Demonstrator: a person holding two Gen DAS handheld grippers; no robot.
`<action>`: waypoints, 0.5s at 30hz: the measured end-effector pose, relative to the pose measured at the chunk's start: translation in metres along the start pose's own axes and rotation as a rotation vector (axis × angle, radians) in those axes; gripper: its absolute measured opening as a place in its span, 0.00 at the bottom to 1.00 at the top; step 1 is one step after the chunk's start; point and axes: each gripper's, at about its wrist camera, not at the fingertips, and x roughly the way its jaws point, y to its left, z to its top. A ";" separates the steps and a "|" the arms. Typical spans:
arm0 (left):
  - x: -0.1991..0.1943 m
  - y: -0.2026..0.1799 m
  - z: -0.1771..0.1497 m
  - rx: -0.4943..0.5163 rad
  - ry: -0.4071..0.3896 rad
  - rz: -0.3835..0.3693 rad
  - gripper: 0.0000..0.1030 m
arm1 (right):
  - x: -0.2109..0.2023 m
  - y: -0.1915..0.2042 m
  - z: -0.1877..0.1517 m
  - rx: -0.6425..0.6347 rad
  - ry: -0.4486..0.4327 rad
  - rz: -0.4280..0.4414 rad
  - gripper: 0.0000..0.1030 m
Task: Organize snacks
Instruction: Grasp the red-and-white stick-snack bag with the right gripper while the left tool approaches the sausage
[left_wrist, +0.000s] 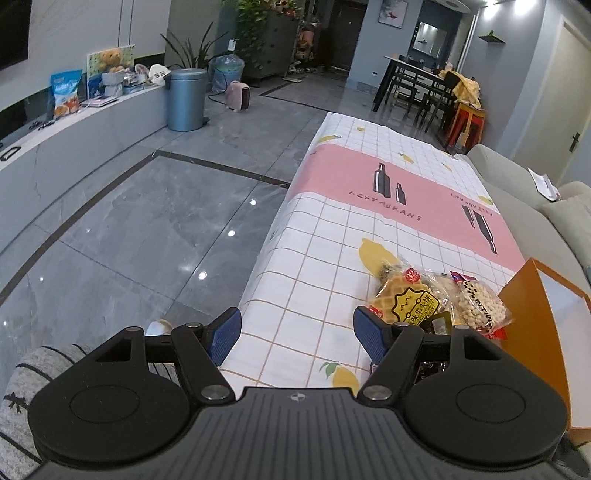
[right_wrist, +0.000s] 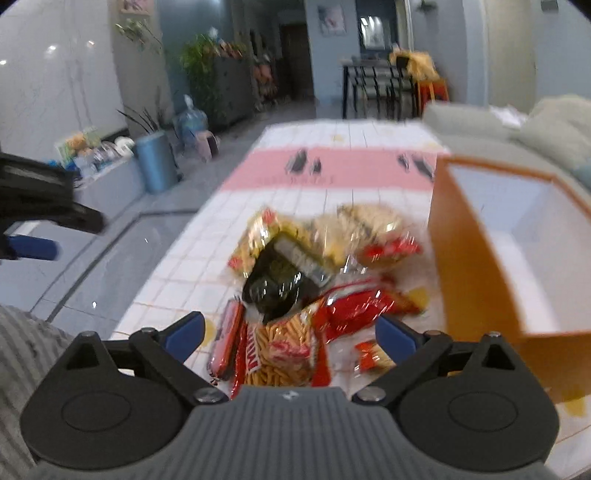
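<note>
A low table is standing in a living room, and a glossy plastic tablecloth (left_wrist: 325, 236) is covering it, printed with a white grid, yellow lemons and one pink band with black bottle shapes. The snack pile (right_wrist: 314, 280) is lying on the near part of this cloth, just beside an open orange cardboard box (right_wrist: 476, 266) whose inside is white and is showing no snack in it. The packets are all of shiny, crinkled film. In the left wrist view I am counting two clearly: a yellow waffle packet (left_wrist: 406, 299) with a grid pattern and a clear bag of pale peanuts (left_wrist: 480, 306), touching each other. In the right wrist view, which is blurred, I am seeing one dark green pouch (right_wrist: 277, 284), one clear bag of thin orange sticks (right_wrist: 284, 350), one long red bar (right_wrist: 227, 343) and one red wrapped packet (right_wrist: 358, 306); the whole number I cannot tell. The left gripper (left_wrist: 297, 332) is hanging over the table edge with its two blue ribbed pads wide apart and nothing between them. The right gripper (right_wrist: 290, 332) is hovering over the pile, its jaws also spread wide, with the stick bag lying below them but not pressed. A round blue metal bin (left_wrist: 186, 99) is standing on the grey polished floor tiles.
</note>
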 end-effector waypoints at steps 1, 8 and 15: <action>-0.001 0.001 0.000 -0.005 0.003 -0.003 0.79 | 0.010 0.001 0.000 0.014 0.031 -0.007 0.93; 0.001 0.000 0.000 -0.007 0.004 -0.027 0.79 | 0.058 0.007 -0.004 0.051 0.147 -0.016 0.84; 0.003 -0.019 -0.008 0.059 0.020 -0.048 0.79 | 0.068 -0.007 -0.011 0.101 0.175 0.035 0.60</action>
